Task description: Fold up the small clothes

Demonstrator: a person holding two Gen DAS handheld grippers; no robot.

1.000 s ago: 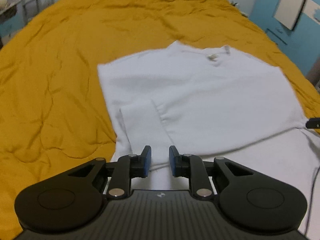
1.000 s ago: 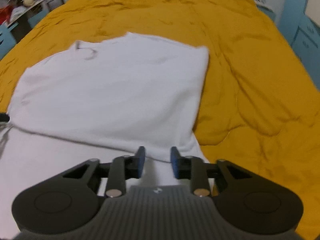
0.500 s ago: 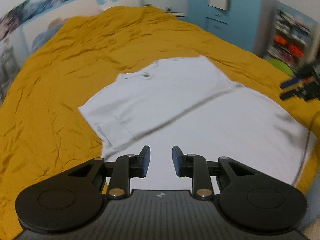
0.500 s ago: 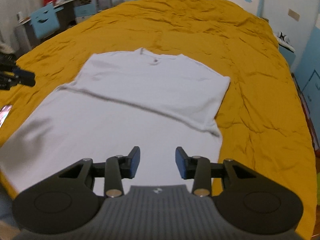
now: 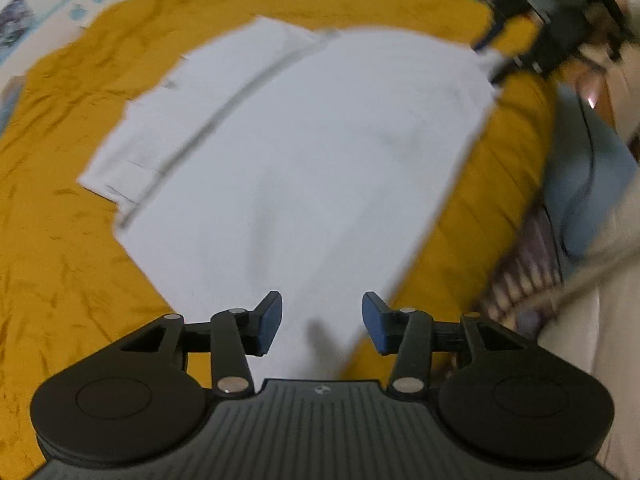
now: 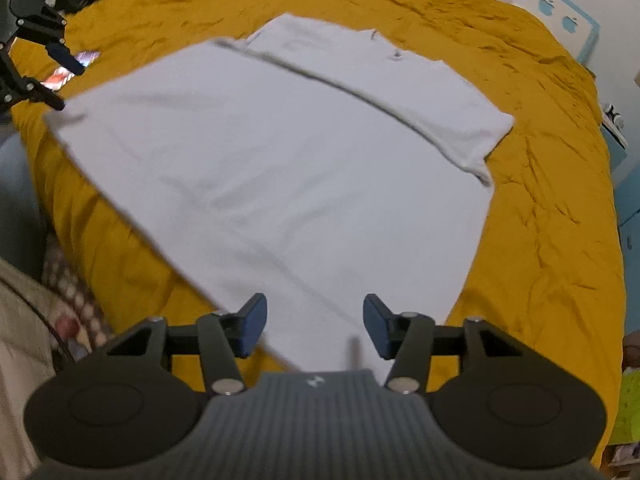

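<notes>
One fold lies in the white cotton T-shirt (image 6: 280,168) ahead of both empty, spread grippers (image 6: 315,326); further folds remain.

We see a white shirt (image 5: 296,168) (image 6: 280,168), plain with no print, on a mustard-yellow bedspread (image 5: 60,260) (image 6: 540,220), also plain. Our left tool (image 5: 322,322) and right tool (image 6: 314,326) are black with dark blue pads (image 5: 269,322) (image 6: 252,326). At 1 o'clock in the right wrist view, the white wall carries a light blue band with apple shapes (image 6: 546,4).
</notes>
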